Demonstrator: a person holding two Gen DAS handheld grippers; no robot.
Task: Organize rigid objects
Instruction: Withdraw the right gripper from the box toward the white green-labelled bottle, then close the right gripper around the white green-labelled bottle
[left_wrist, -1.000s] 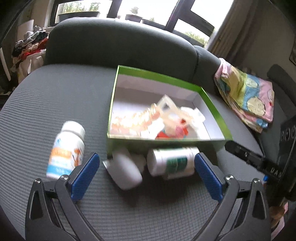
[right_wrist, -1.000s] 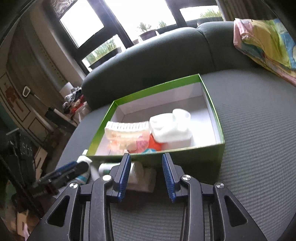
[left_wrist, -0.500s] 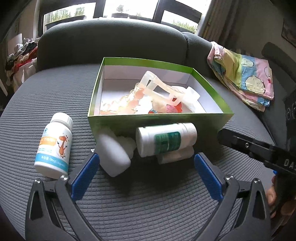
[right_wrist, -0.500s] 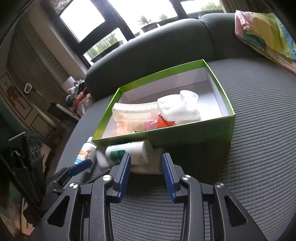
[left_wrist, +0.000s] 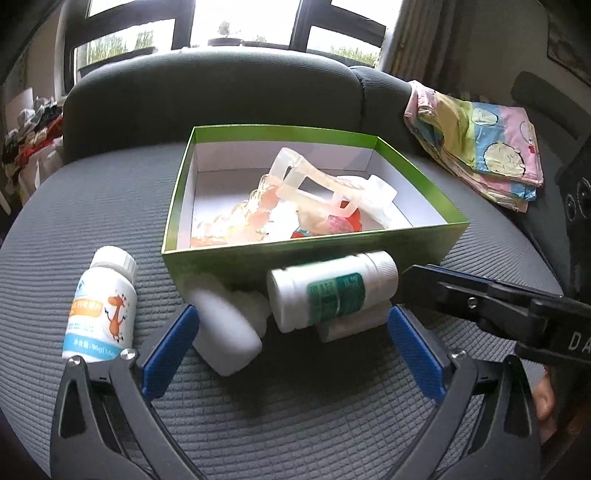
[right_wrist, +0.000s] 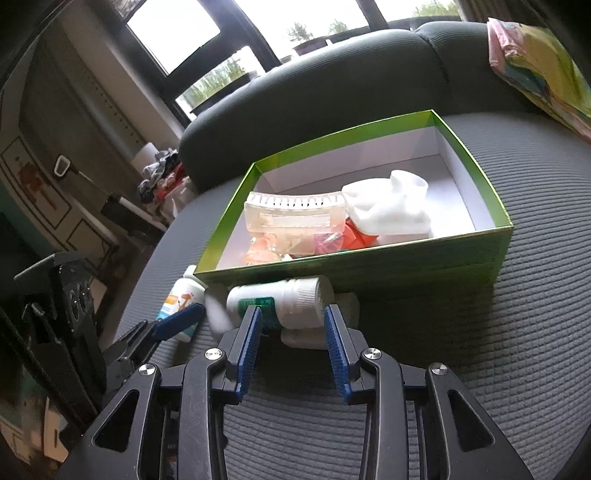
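A green box (left_wrist: 314, 254) with a white inside stands on the grey seat and holds a clear plastic piece (left_wrist: 314, 184) and other small items. In front of it lies a white bottle with a green label (left_wrist: 332, 295) on a small white item (left_wrist: 351, 326). A plain white bottle (left_wrist: 225, 332) lies to its left, and a bottle with an orange label (left_wrist: 101, 306) further left. My left gripper (left_wrist: 291, 314) is wide open, just short of the two middle bottles. My right gripper (right_wrist: 292, 314) has its jaws drawn narrow and empty, its tips at the green-label bottle (right_wrist: 280, 299).
A folded colourful cloth (left_wrist: 476, 144) lies on the seat at the right, beside the backrest (left_wrist: 214, 96). The right gripper's finger (left_wrist: 480, 299) reaches in from the right in the left wrist view. Clutter (right_wrist: 162, 177) sits beyond the seat's left edge.
The left wrist view has rolled level and come nearer the bottles. The right gripper has moved in toward the green-label bottle. Neither gripper's jaws have changed.
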